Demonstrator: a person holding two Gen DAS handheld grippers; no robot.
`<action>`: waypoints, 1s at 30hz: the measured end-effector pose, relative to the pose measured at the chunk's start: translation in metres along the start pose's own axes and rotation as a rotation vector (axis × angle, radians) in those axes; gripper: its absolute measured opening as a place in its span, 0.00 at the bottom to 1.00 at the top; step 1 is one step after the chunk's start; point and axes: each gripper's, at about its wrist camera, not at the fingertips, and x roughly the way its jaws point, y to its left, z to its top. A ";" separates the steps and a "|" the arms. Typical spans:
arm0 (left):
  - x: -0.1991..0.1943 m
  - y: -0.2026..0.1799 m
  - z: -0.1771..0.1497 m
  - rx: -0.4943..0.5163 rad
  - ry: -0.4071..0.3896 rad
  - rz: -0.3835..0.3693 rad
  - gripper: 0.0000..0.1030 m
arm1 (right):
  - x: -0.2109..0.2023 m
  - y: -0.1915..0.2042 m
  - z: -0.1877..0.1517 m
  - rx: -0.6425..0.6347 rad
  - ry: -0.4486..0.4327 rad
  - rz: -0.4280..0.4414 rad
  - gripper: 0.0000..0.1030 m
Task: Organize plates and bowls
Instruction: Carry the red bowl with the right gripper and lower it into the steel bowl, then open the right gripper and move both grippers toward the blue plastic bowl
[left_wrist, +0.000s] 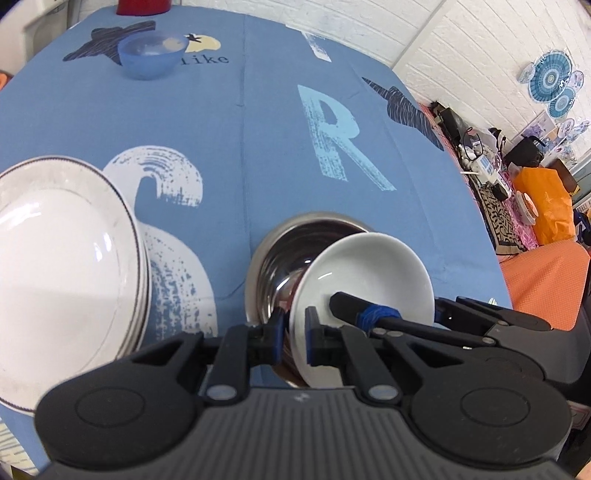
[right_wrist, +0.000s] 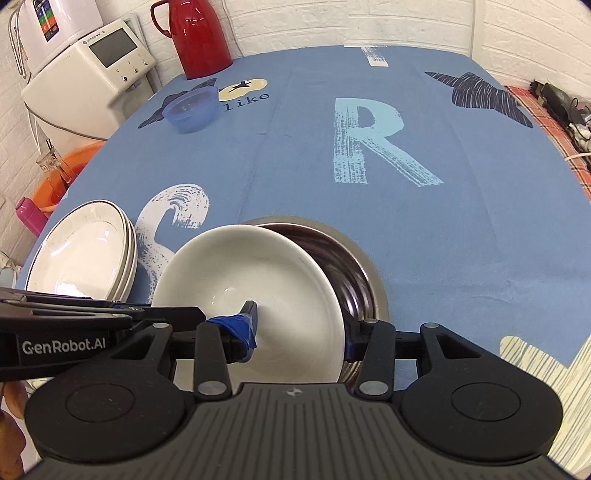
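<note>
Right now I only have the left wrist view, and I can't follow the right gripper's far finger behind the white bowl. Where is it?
Observer: The right gripper straddles the wall of the white bowl. One finger is inside, the other is outside the rim, down in the steel bowl.
Operator: Is it clamped?
Observer: I cannot tell. The outer finger sits right at the rim's edge, and that is all the right wrist view shows.
Operator: What is the red thing cut off at the table's far edge?
Observer: A red jug with a handle, standing beyond the blue bowl.
</note>
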 end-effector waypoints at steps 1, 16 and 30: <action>0.001 -0.001 0.000 0.000 0.003 -0.006 0.02 | 0.000 -0.001 0.000 -0.002 0.002 -0.005 0.28; -0.018 -0.003 0.000 0.029 -0.059 -0.031 0.48 | -0.023 -0.008 0.011 0.010 -0.110 -0.031 0.28; -0.075 0.024 0.010 0.096 -0.183 -0.084 0.52 | -0.027 -0.001 0.019 0.064 -0.131 0.054 0.29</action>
